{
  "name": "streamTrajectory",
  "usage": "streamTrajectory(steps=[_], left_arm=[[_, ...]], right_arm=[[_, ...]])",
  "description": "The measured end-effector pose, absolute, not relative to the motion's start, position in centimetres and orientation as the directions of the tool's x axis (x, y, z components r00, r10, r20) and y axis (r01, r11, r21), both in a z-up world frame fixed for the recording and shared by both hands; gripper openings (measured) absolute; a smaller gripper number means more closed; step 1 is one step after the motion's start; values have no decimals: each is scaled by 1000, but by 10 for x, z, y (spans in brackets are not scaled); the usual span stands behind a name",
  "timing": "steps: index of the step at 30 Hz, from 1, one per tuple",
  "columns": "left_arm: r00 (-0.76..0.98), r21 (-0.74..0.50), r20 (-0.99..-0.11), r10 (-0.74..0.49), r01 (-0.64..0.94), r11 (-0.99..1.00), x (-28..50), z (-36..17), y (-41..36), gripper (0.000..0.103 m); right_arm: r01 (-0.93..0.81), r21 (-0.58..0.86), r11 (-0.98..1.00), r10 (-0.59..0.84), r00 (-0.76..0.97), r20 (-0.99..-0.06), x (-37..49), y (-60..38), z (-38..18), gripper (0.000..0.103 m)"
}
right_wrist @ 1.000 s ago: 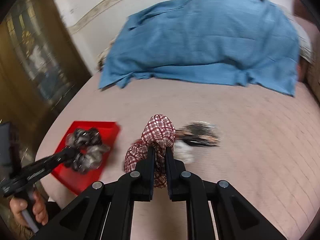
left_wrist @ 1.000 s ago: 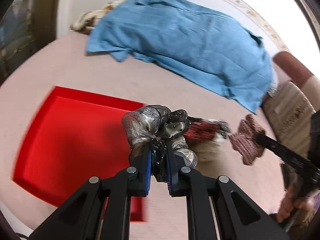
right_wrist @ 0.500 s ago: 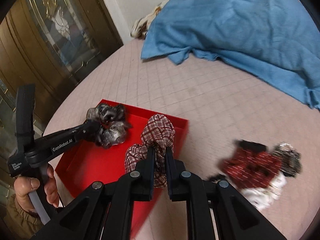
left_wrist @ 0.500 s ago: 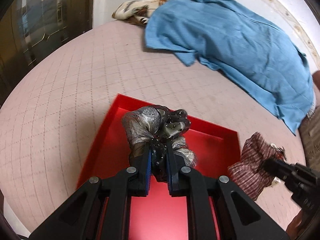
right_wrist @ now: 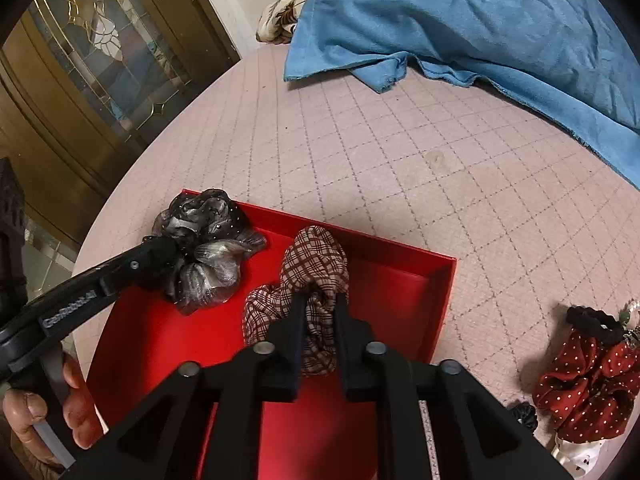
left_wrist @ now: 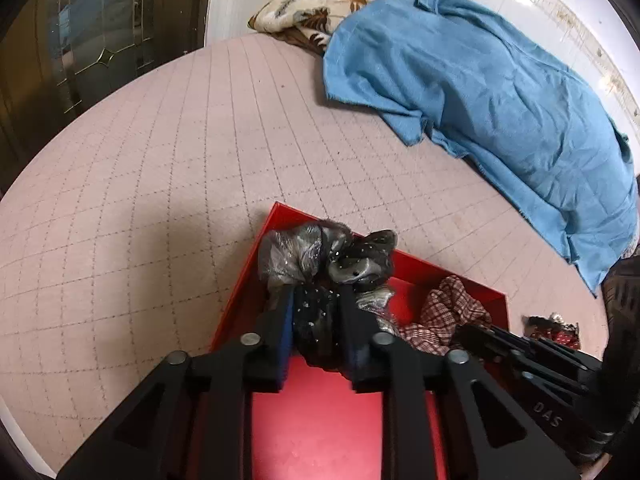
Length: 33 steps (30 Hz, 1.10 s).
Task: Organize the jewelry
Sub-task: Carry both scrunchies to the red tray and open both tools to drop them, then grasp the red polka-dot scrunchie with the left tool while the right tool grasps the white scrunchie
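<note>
My left gripper is shut on a grey and black sparkly scrunchie and holds it over the far left corner of the red tray. The same scrunchie shows in the right wrist view. My right gripper is shut on a brown plaid scrunchie over the middle of the red tray. That plaid scrunchie also shows in the left wrist view, to the right of my left gripper.
A red polka-dot scrunchie with other small hair pieces lies on the pink quilted bed right of the tray. A blue cloth and a patterned blanket lie at the far side. A glass door stands left.
Both grippers have carried their scrunchies left from the bed surface to over the red tray and lower into it. The polka-dot pile is now off to the right.
</note>
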<state>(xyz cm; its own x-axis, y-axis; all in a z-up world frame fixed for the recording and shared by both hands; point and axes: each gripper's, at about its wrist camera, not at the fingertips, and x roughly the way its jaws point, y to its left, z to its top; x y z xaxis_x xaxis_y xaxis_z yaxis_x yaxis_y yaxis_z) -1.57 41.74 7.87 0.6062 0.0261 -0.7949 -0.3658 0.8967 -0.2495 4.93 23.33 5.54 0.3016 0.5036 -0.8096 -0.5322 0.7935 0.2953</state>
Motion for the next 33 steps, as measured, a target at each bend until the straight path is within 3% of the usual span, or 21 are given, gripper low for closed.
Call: streamTrajectory(steps=[2,4,8,16,27,33], left_arm=[[624,-266,-781,25,-368,891,-23,87,419,29],[637,-265,-770,38,-374,889,-32,97,418,29],[653,-240,-752,82,-388,890,-50,116,412,44],[671,-145,-728,142,-353,924,-93,150,366,59],[642,-183,-766,-18,-191,964,-95,135,272,60],[589,-176,-803,-88,-93,980,-74,114,216,60]], right_arm=[[-536,287,794,503,314,-805,48,230,59,42],[-533,291,795,509,324,-798,45,226,64,52],[-527,301,795,521,337,-785,36,211,78,53],[-497,332,801,545,380,-747,-6,135,103,61],[-306,262,915,385,471,-794,-49,-32,75,65],[-234,268,935,352,490,-798,-45,-77,63,65]])
